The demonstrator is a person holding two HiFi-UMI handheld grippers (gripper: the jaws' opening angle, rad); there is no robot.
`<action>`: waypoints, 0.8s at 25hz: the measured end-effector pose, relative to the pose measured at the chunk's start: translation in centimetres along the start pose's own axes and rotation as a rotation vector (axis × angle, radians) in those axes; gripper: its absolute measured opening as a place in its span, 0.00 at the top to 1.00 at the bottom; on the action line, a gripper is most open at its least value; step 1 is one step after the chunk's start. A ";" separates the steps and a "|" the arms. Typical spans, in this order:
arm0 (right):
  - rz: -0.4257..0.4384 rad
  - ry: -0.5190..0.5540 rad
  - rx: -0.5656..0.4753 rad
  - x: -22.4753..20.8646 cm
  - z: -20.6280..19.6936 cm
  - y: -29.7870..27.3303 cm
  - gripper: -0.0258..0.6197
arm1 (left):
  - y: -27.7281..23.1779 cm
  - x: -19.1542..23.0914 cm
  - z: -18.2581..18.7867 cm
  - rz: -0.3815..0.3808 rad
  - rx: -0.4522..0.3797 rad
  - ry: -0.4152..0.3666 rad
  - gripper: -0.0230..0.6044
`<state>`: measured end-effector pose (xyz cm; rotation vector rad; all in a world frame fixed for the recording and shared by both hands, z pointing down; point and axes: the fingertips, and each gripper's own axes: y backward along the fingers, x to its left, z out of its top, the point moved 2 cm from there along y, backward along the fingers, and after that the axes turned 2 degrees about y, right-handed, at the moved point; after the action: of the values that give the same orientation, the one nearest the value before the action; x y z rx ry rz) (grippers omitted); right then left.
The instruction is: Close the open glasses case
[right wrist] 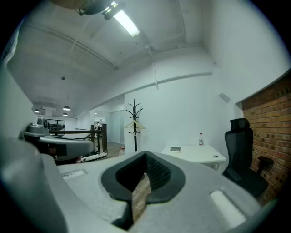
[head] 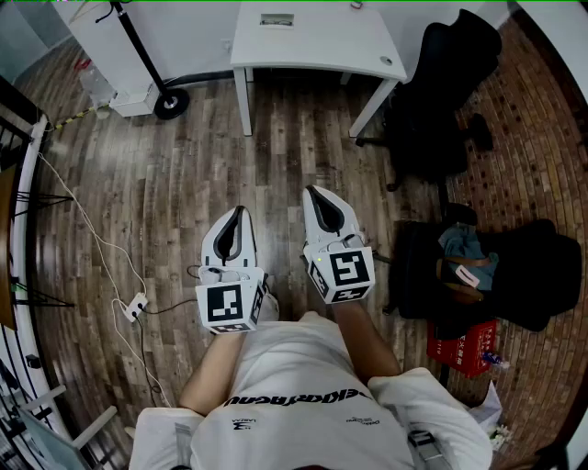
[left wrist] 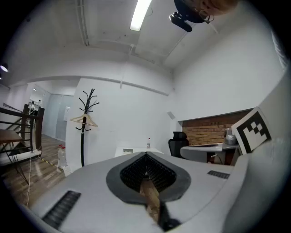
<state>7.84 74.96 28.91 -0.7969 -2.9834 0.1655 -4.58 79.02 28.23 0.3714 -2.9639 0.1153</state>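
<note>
The person holds the left gripper [head: 241, 213] and the right gripper [head: 312, 193] both closed on nothing, and I see no sure glasses case, perhaps the small object [head: 276, 19] on the white table [head: 322, 50] at twelve o'clock, so I think they should first approach and open one gripper.

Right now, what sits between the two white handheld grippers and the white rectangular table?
Head view: only bare grey-brown wood-plank floor between the left gripper, the right gripper and the white rectangular table.
</note>
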 end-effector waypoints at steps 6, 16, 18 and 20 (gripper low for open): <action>0.016 -0.011 0.002 1.5 -1.6 14.3 0.96 | 10.0 -9.5 -0.9 0.020 -0.026 0.000 0.97; 0.030 0.000 -0.031 0.0 -1.1 27.0 0.96 | 18.0 -19.3 -2.2 0.045 -0.032 0.007 0.97; 0.034 -0.006 -0.037 -0.6 -1.3 27.5 0.96 | 18.0 -20.1 -2.2 0.050 -0.036 -0.001 0.97; 0.033 -0.011 -0.037 -1.1 -1.5 27.2 0.96 | 17.4 -20.4 -2.3 0.047 -0.034 -0.009 0.97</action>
<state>22.36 97.99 27.26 -0.8518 -2.9935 0.1171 10.89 100.93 26.25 0.2991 -2.9802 0.0685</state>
